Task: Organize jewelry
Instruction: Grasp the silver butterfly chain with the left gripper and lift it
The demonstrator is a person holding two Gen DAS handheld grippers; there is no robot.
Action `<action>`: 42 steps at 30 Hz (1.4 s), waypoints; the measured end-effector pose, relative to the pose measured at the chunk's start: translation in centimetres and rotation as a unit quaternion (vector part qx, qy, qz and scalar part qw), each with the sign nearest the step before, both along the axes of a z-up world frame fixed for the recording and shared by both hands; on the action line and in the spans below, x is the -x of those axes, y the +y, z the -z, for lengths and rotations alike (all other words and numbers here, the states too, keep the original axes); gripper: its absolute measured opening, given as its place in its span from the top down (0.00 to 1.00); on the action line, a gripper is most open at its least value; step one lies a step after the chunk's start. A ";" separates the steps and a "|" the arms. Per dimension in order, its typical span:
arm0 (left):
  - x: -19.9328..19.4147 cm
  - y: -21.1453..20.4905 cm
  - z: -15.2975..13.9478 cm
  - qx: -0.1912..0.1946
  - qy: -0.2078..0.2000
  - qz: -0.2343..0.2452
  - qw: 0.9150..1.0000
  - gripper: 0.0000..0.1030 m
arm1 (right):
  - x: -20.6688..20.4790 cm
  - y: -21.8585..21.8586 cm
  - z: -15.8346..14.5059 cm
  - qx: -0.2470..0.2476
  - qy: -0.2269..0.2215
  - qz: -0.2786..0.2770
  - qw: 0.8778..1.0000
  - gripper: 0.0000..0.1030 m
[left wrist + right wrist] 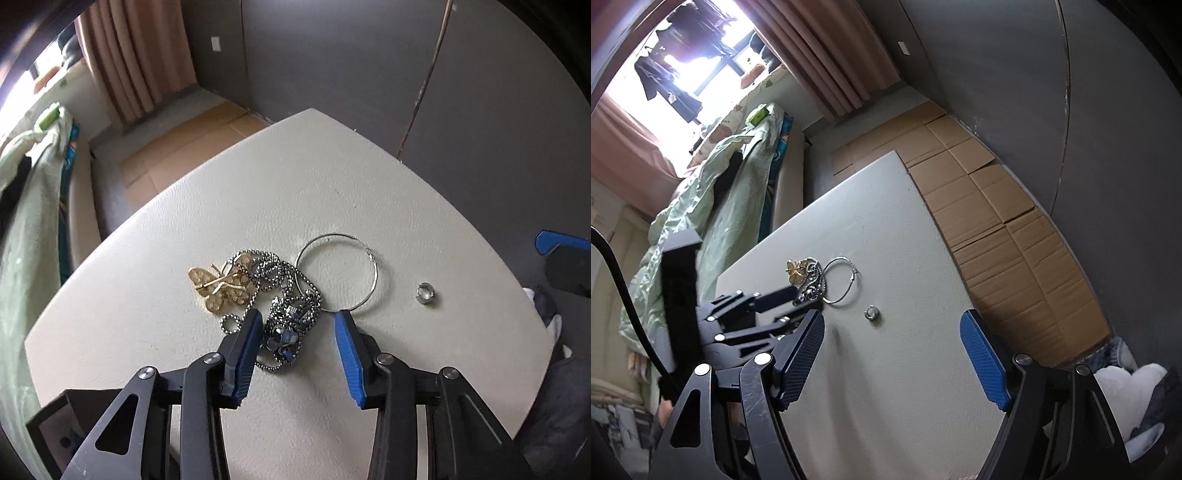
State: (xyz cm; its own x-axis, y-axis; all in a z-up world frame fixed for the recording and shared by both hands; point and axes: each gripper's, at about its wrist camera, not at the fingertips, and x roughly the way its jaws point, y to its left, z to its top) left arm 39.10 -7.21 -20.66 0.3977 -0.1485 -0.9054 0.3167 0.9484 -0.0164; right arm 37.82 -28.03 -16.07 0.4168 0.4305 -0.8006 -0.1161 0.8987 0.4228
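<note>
A bedroom with pink curtains, a grey wall and flattened cardboard on the floor surrounds a white rough-surfaced table (295, 192), on which the jewelry lies in one cluster at the middle of the left wrist view. The tangled silver ball-chain necklace (286, 314) runs its long axis from the centre down toward the left gripper (295, 325), whose blue-padded jaws stand partly apart on either side of the chain's lower coil, the left pad at its edge; no frame shows a firm clamp. A gold filigree butterfly brooch (219, 288) lies left of the chain, a thin silver hoop earring (338, 273) to its right, overlapping it, and a small silver ring (426, 292) sits well apart further right. The right gripper (894, 350), wide apart and empty, hangs nearer that ring than the left does.
</note>
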 end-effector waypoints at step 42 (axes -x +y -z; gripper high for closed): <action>5.9 8.4 -15.4 0.191 -0.163 -0.064 0.966 0.86 | -2.6 8.2 4.0 0.148 0.019 -0.118 0.982 0.69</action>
